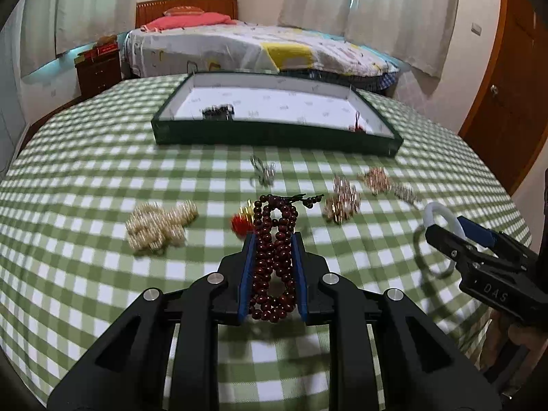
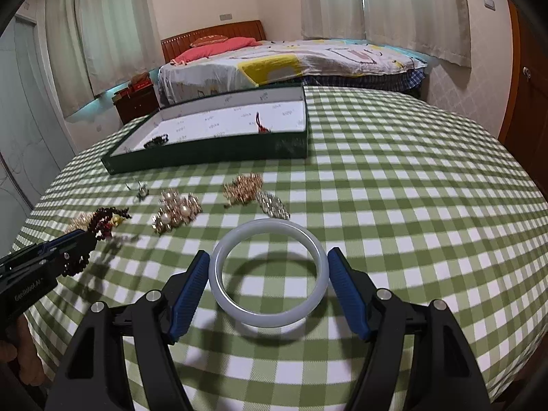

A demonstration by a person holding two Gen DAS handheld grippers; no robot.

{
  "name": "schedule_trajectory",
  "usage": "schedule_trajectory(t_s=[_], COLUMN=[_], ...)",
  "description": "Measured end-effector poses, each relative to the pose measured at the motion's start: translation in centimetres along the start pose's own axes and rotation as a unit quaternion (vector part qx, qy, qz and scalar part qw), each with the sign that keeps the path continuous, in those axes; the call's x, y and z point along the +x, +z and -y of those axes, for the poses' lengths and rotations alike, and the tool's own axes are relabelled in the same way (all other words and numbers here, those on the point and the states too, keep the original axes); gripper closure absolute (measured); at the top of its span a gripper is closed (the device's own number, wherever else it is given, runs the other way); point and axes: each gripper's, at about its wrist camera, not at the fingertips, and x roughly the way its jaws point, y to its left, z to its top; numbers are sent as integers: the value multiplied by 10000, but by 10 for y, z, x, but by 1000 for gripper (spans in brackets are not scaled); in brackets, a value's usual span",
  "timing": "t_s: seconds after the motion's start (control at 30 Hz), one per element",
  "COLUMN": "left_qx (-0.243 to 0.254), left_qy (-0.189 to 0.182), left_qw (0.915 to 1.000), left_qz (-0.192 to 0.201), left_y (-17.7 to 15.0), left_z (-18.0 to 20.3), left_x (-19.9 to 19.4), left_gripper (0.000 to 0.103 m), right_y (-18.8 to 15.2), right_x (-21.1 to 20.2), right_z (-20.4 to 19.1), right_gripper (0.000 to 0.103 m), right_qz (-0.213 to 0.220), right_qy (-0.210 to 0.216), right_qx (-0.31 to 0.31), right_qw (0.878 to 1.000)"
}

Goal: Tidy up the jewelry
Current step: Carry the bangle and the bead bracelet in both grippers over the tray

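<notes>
Green-and-white checked cloth covers the table; a dark green shallow tray with white lining sits at its far side. Right gripper jaws grip a white jade bangle; left gripper jaws clamp a dark red wooden bead strand.

The small dark piece lying in the shallow dark-green tray with a white lining is smeared by motion blur, so its kind cannot be told; the little red item near the tray's right corner is equally unclear. A silvery trinket on the green-and-white checked worktop is too blurred to identify. The red-and-gold ornament sits partly hidden behind the coiled strand of dark red wooden beads. The frame edge cuts off the worktop's near side.
</notes>
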Motion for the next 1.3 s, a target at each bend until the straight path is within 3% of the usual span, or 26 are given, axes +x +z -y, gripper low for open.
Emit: schedule_trajectory(t_s=[0.37, 0.7, 1.03, 1.3], left_qx=[-89, 52, -41, -103], left_qy=[-197, -168, -86, 62], left_qw=[9985, 9973, 9993, 9999], left_qz=[499, 718, 364, -124], left_y=[62, 133, 193, 217], left_z=[-11, -23, -39, -53], left_x=[-2, 37, 116, 175], left_gripper=[83, 83, 83, 83], right_y=[56, 137, 185, 205], right_x=[7, 46, 125, 178], right_z=[-14, -19, -18, -9], right_gripper=[34, 34, 34, 34], right_qz=[350, 736, 416, -193], right_qy=[114, 103, 110, 86], right_qx=[-136, -188, -153, -156], right_qw=[9992, 9971, 9990, 9997])
